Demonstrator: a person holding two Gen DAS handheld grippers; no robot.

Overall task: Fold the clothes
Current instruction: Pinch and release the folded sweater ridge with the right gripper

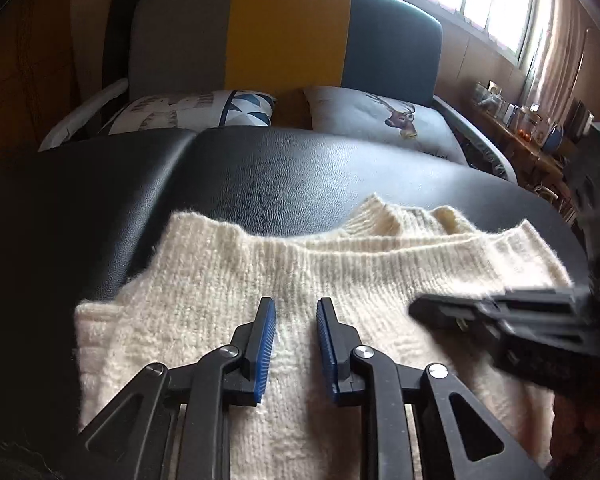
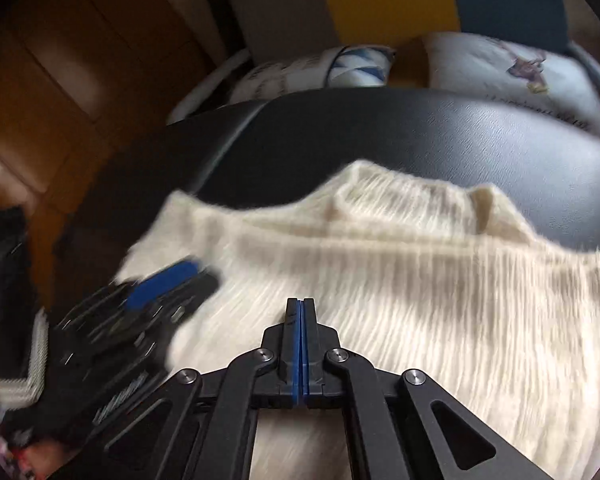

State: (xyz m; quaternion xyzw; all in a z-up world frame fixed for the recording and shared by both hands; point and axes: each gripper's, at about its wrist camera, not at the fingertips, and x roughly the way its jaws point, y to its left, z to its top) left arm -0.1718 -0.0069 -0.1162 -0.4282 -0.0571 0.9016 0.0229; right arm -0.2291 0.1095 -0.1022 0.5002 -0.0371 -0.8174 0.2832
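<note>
Lying on black leather seat (image 1: 284,176), cream knit sweater (image 1: 228,280) shows doubled layers along far edge, collar bump at 1 o'clock; part-folded look, whether more folds remain unclear. Left gripper (image 1: 296,312) spread, empty, hovering over knit. Right gripper (image 2: 300,308) pressed together, nothing seen between pads. Left view sharp: window at 1 o'clock, cluttered shelf at 3 o'clock, deer pillow (image 1: 396,116). Right view motion-blurred: wooden doors (image 2: 60,60) at 10 o'clock, left gripper's blue pad at 8 o'clock.
</note>
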